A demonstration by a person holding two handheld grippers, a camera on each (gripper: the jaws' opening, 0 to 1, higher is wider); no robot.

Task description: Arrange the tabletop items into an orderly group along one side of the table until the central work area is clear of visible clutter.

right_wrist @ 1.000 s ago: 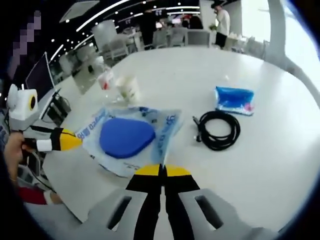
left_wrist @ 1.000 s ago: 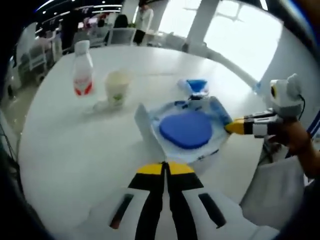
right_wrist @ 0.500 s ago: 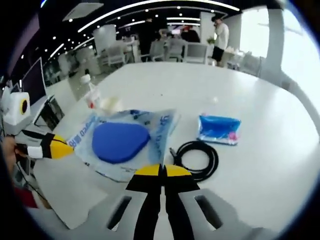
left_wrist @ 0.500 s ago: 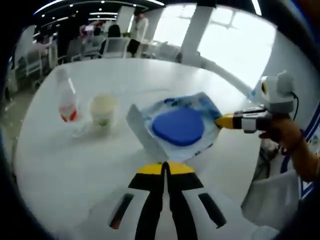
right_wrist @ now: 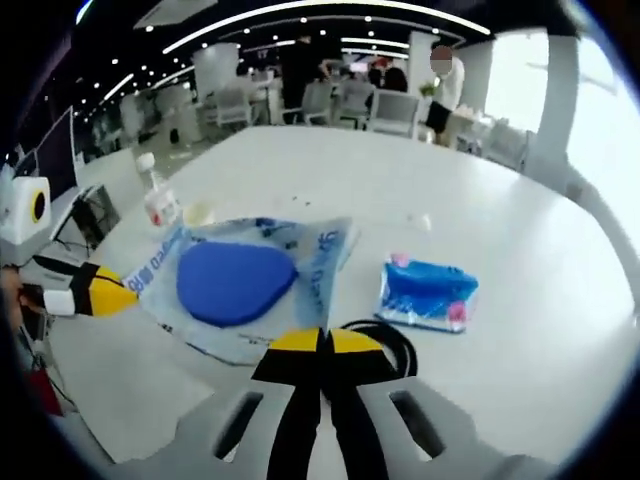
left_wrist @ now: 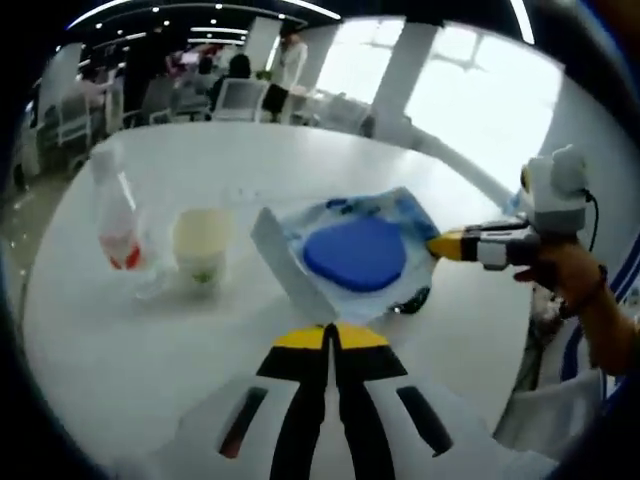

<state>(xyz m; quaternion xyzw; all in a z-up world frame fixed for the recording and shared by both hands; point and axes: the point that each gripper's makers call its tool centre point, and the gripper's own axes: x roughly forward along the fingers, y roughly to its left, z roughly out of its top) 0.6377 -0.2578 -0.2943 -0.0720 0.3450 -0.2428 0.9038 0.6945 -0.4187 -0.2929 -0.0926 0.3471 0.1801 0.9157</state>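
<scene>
- Blue-padded plastic bag (right_wrist: 235,285) was held by its edges between both grippers, each with jaws closed on it, left gripper (left_wrist: 330,338), right gripper (right_wrist: 322,342).
- Bottle (left_wrist: 113,213) and cup (left_wrist: 200,246) stood together.
- Black cable (right_wrist: 385,345) and blue packet (right_wrist: 428,294) lay mid-table, so grouping looked unfinished.

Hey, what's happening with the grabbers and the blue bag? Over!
Both grippers shut on the blue bag, at opposite edges. Black cable lies under its edge.
</scene>
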